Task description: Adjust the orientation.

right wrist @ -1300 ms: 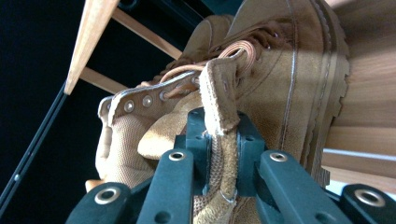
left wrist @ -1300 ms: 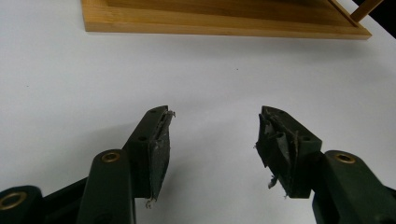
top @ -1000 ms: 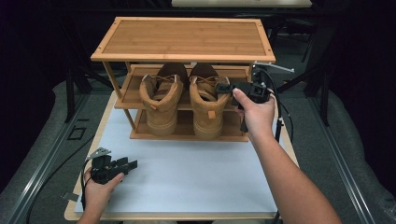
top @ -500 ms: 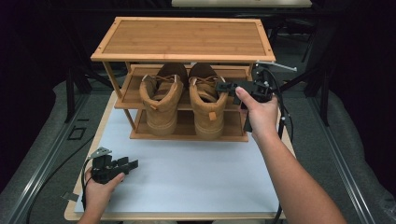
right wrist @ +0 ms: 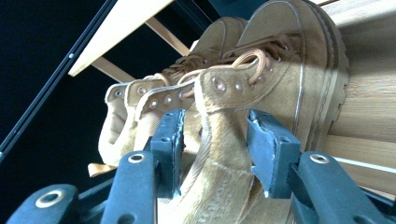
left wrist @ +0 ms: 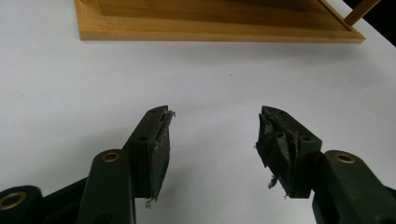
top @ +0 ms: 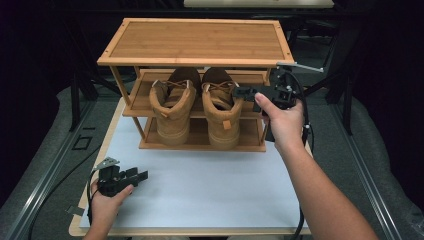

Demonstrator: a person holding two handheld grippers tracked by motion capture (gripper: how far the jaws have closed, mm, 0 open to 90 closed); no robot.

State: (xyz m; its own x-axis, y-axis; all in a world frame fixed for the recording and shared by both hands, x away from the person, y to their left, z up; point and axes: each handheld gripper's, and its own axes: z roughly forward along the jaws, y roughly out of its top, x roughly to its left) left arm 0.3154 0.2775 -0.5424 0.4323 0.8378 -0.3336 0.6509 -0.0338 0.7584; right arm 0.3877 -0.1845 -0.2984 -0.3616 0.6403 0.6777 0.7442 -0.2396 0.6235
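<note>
Right claw [right wrist: 212, 149] open, jaws straddling the right boot's [top: 222, 107] collar edge on the bamboo shoe rack [top: 195, 45]. Left claw [top: 131, 177] open over bare white tabletop [top: 210, 185], well clear of the rack.

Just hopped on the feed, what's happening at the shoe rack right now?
A person is working a bamboo shoe rack with two handheld grippers. The right gripper is reaching in at the middle shelf, its open fingers straddling the collar of the right-hand tan boot, not yet clamped. The other boot sits beside it on the same shelf. The left gripper rests open over the white tabletop, holding nothing.
</note>
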